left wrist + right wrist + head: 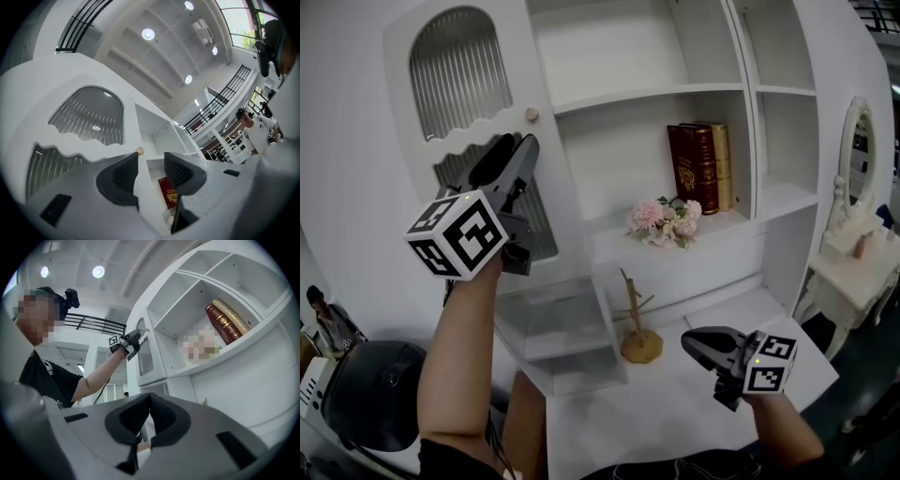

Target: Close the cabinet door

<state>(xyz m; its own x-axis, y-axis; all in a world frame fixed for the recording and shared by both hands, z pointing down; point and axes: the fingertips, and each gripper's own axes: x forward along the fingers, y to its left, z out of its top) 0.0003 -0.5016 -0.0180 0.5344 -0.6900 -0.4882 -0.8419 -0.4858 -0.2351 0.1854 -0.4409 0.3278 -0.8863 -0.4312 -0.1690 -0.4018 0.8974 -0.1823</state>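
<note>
White shelving (pixel 656 91), cabinet door (pixel 502 202) open, arched ribbed glass (pixel 455 70), round knob (pixel 532 114)

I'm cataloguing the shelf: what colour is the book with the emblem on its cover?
The book is dark red with a gold emblem; the head view shows it best.
</note>
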